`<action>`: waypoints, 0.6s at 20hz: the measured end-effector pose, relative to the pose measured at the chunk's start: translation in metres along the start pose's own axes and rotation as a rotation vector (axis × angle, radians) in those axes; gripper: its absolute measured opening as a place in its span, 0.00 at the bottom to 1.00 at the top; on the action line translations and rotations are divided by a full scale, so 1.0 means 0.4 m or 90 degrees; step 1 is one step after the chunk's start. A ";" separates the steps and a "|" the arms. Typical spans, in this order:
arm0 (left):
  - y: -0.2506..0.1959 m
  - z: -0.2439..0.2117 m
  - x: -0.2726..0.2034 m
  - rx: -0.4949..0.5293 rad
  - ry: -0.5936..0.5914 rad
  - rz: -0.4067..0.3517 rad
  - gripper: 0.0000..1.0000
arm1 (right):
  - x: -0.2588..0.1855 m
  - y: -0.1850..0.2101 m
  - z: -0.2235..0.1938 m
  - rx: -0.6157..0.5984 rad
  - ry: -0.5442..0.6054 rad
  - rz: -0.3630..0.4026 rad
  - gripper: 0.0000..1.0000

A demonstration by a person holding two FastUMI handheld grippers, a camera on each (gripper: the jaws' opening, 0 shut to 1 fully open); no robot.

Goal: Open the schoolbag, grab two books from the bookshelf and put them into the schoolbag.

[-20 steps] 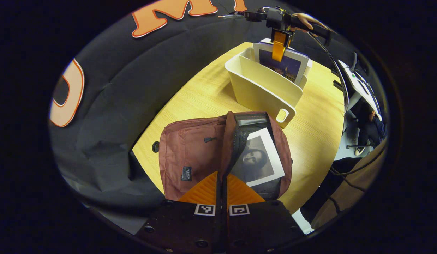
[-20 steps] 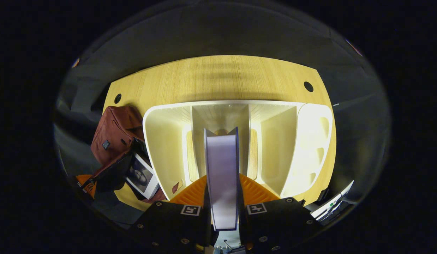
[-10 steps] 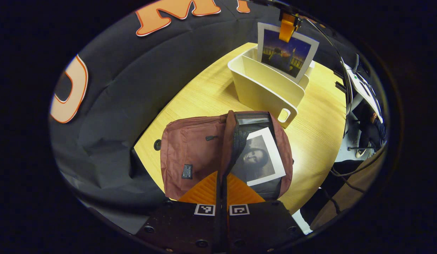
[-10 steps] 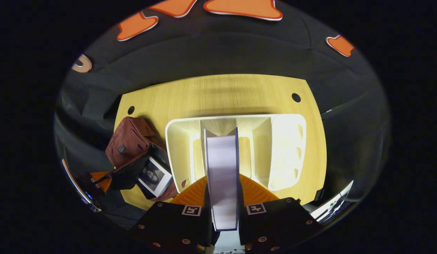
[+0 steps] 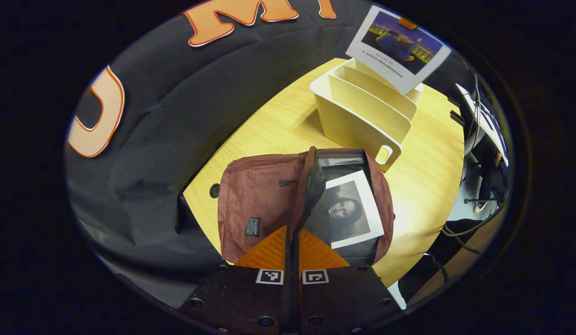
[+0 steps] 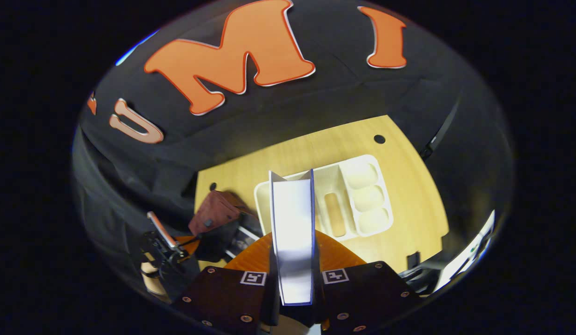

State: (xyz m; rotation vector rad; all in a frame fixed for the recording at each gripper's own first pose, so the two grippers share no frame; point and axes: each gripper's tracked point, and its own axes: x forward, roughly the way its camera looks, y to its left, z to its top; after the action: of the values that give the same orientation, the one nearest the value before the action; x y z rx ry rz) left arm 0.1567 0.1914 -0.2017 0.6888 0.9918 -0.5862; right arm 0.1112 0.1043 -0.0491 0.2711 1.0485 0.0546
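The maroon schoolbag (image 5: pixel 255 200) lies open on the wooden table (image 5: pixel 278 121), and a book with a grey portrait cover (image 5: pixel 351 211) rests inside it. My left gripper (image 5: pixel 292 242) is shut on the bag's raised flap edge and holds it up. A second book (image 5: pixel 395 46) with a dark blue picture cover hangs in the air above the cream bookshelf (image 5: pixel 358 121). In the right gripper view my right gripper (image 6: pixel 292 246) is shut on that book (image 6: pixel 292 218), seen edge-on, high over the bookshelf (image 6: pixel 362 200). The schoolbag (image 6: pixel 213 214) lies down to the left of it.
The bookshelf's slots look empty from above. A cable hole (image 5: pixel 215 190) sits in the table beside the bag. Beyond the table's right edge are cables (image 5: pixel 455 228) and a seated person (image 5: pixel 490 172). A hand (image 6: pixel 150 274) holds the left gripper.
My right gripper has lifted the second book up out of the bookshelf and well above it, tilting it. The left gripper has kept its hold on the bag's flap.
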 end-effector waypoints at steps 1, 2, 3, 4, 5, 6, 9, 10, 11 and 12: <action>-0.005 0.003 -0.001 0.005 0.001 -0.003 0.01 | -0.006 0.015 -0.033 0.025 -0.006 0.040 0.29; -0.009 0.003 -0.003 0.009 0.003 -0.005 0.01 | -0.012 0.021 -0.069 0.048 -0.011 0.077 0.29; -0.010 0.007 -0.002 0.014 0.006 -0.005 0.01 | -0.007 0.027 -0.104 0.071 -0.010 0.103 0.29; -0.007 0.011 -0.004 0.019 0.008 -0.003 0.01 | 0.005 0.025 -0.145 0.089 -0.005 0.122 0.29; -0.005 0.016 -0.006 0.022 0.009 -0.002 0.01 | 0.021 0.021 -0.188 0.113 0.000 0.140 0.29; -0.005 0.020 -0.007 0.025 0.010 0.000 0.01 | 0.040 0.026 -0.228 0.139 0.010 0.164 0.29; -0.009 0.022 -0.015 0.034 0.016 0.000 0.01 | 0.094 0.060 -0.328 0.203 0.024 0.249 0.29; -0.009 0.023 -0.016 0.038 0.018 0.002 0.01 | 0.124 0.067 -0.357 0.213 0.026 0.262 0.29; -0.010 0.027 -0.020 0.041 0.020 0.003 0.01 | 0.152 0.073 -0.388 0.226 0.028 0.273 0.29; -0.013 0.028 -0.027 0.045 0.023 0.004 0.01 | 0.184 0.086 -0.410 0.239 0.027 0.290 0.29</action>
State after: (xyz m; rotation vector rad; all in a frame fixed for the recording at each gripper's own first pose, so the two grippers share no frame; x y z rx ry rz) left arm 0.1542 0.1811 -0.1892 0.7672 1.0058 -0.6084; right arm 0.0097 0.1821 -0.1799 0.8503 1.0184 0.2764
